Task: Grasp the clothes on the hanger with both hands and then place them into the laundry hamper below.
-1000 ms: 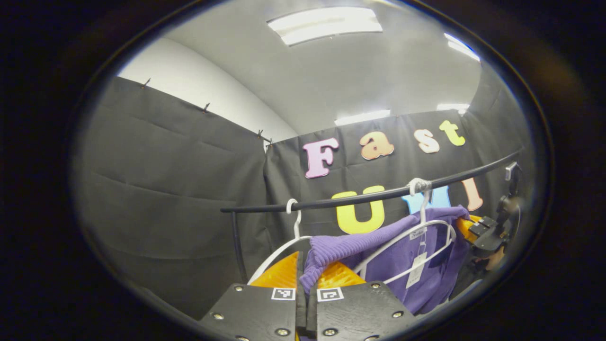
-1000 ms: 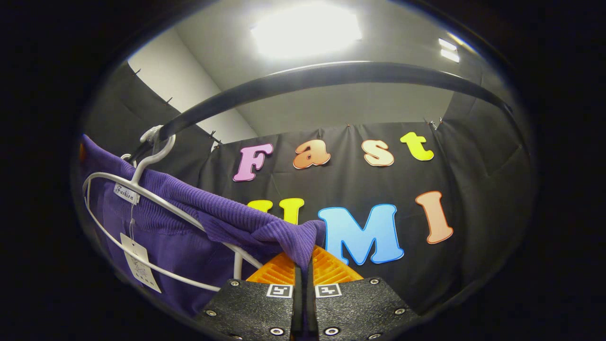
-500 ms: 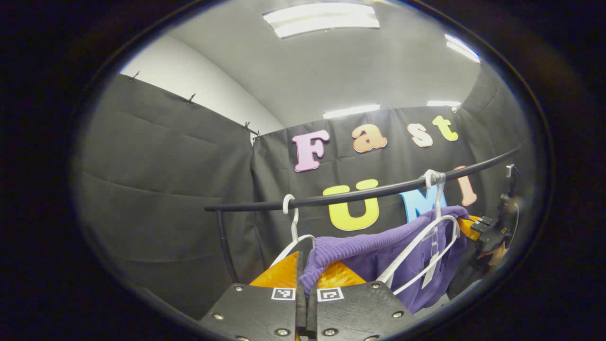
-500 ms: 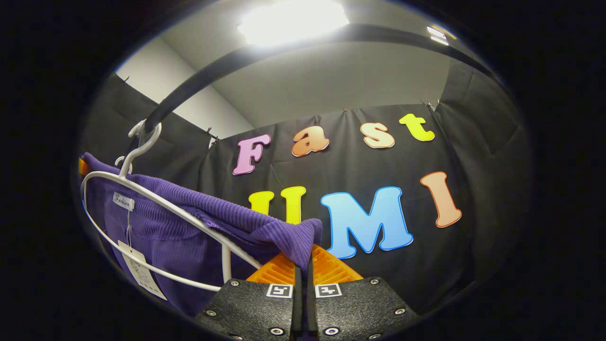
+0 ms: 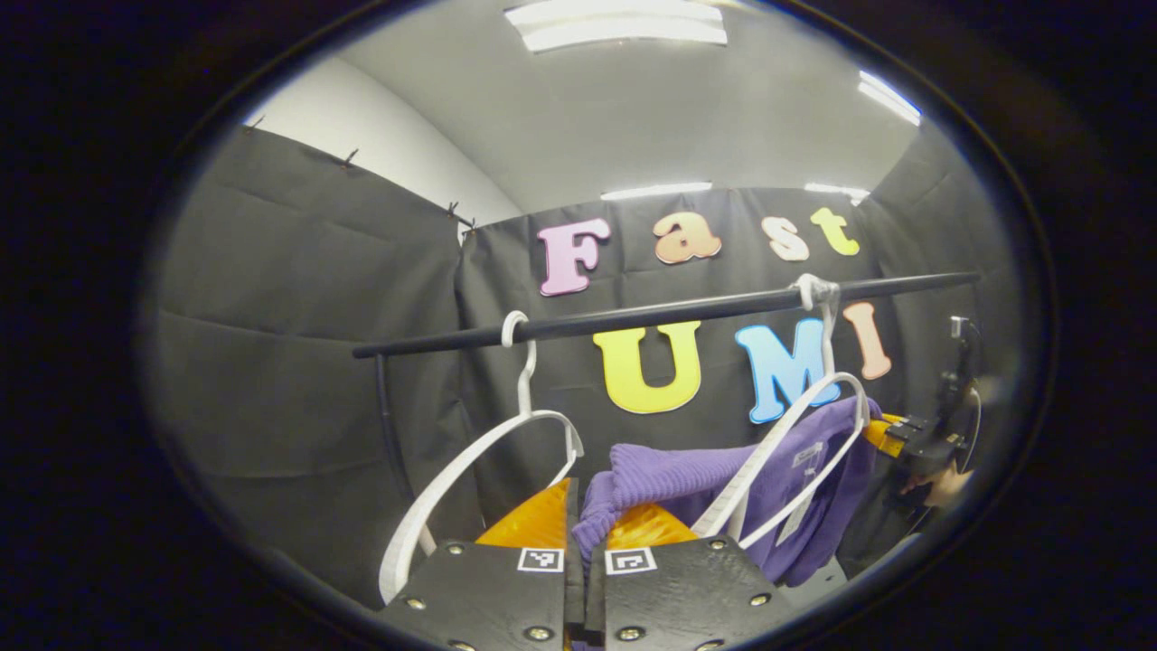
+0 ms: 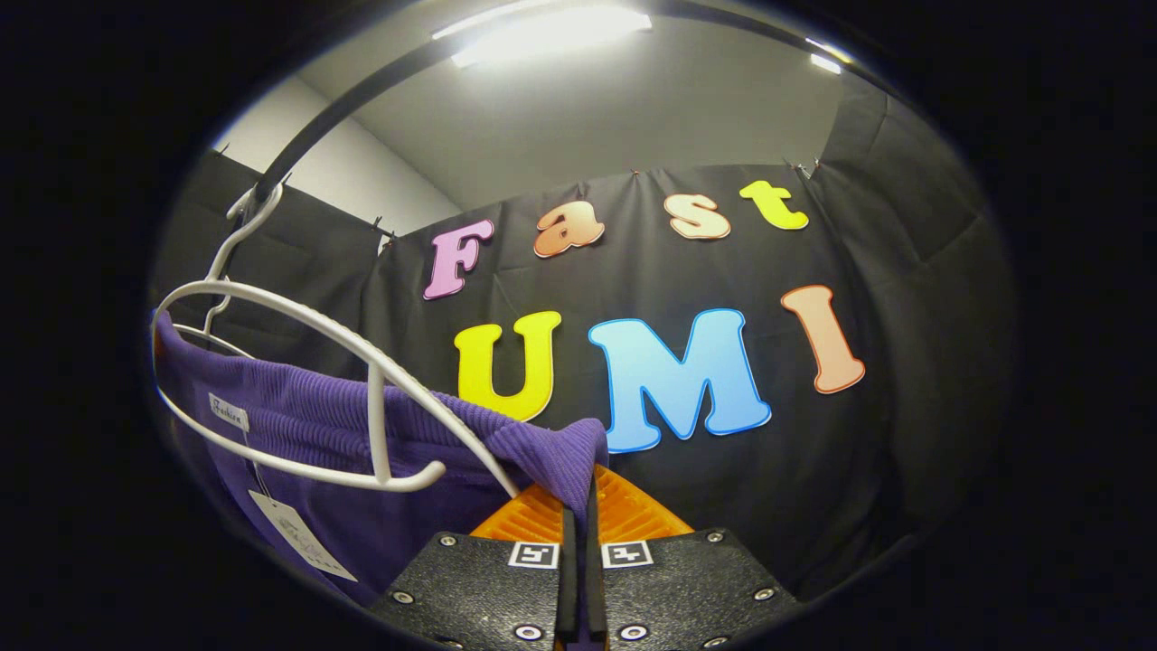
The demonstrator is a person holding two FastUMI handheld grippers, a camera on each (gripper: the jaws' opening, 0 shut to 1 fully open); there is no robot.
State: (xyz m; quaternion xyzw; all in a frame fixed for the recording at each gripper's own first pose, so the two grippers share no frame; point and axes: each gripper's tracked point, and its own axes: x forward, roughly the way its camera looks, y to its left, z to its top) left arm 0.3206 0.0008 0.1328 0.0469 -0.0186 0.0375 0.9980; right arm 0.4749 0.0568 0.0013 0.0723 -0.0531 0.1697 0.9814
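The purple top (image 5: 804,488) has slipped down off its white hanger (image 5: 813,416). A second ago its shoulders lay over the hanger's arms; now, in the right gripper view, the hanger's curved arm stands bare above the cloth, and the top (image 6: 362,452) sags below it with its tags dangling. The rail (image 5: 669,312) has also risen in both views, so both hands have dropped.

The left gripper (image 5: 585,542) is clamped shut on one shoulder of the top, a bunch of knit pinched between its fingers. The right gripper (image 6: 576,515) is closed the same way on the other shoulder (it also shows far off at the right edge of the left gripper view, held in a hand (image 5: 940,488)).

A second, empty hanger (image 5: 479,470) hangs further along the rail.

The top looks almost free, though the hanger's lower bar may yet sit inside the neck. What remains is probably lowering it into the hamper, which lies somewhere below.
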